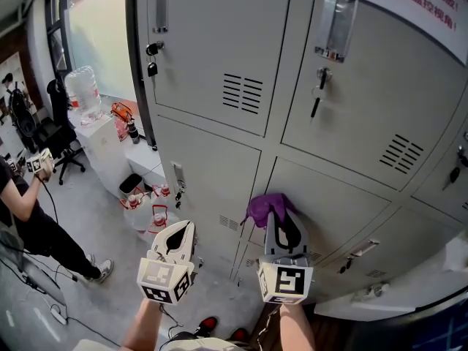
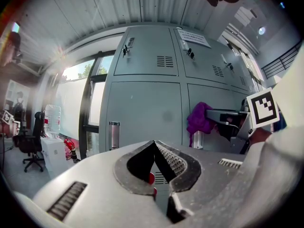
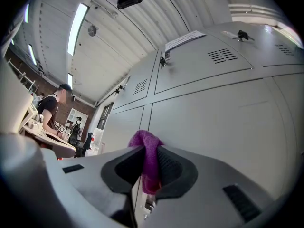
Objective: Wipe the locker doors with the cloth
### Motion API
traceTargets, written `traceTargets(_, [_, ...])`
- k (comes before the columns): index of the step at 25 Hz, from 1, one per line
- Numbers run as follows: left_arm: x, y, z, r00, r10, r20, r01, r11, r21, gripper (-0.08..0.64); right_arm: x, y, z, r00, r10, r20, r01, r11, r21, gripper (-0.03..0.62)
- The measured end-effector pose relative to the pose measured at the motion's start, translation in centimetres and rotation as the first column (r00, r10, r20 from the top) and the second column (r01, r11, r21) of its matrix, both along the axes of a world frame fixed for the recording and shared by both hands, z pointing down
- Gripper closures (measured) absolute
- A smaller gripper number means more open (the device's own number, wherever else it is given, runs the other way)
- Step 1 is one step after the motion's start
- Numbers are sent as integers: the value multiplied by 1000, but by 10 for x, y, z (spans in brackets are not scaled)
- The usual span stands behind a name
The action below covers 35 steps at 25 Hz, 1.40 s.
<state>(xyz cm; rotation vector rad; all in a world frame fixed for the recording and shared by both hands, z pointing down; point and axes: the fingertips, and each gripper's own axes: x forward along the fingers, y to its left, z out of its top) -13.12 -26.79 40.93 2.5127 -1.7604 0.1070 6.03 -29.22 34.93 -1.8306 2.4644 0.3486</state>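
A bank of grey locker doors (image 1: 219, 72) fills the head view, with keys, handles and vent slots. My right gripper (image 1: 280, 214) is shut on a purple cloth (image 1: 265, 205), bunched at the seam between two lower doors (image 1: 351, 196). The same purple cloth (image 3: 148, 156) hangs pinched between the jaws against a grey door (image 3: 213, 122) in the right gripper view. Lower left, my left gripper (image 1: 183, 229) is shut and empty, short of a lower door (image 1: 205, 167). The left gripper view shows its jaws closed at the tips (image 2: 154, 143), and the purple cloth (image 2: 199, 118) to the right.
A key (image 1: 316, 101) hangs from an upper lock. Left of the lockers stand a water jug (image 1: 84, 90), a white cabinet (image 1: 102, 148), red-capped bottles (image 1: 157, 214) and an office chair (image 1: 62, 134). A person (image 1: 29, 218) stands at the far left.
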Motion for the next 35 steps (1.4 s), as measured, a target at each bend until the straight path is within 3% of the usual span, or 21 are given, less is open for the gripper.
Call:
traceTargets(16, [63, -4, -2, 989, 150, -16, -150, 989, 3, 537, 69, 24, 0, 986, 164, -17, -164, 986, -8, 522])
traceTargets(35, [169, -1, -1, 931, 363, -22, -363, 932, 3, 538, 184, 69, 6, 914, 405, 5, -405, 914, -30, 522])
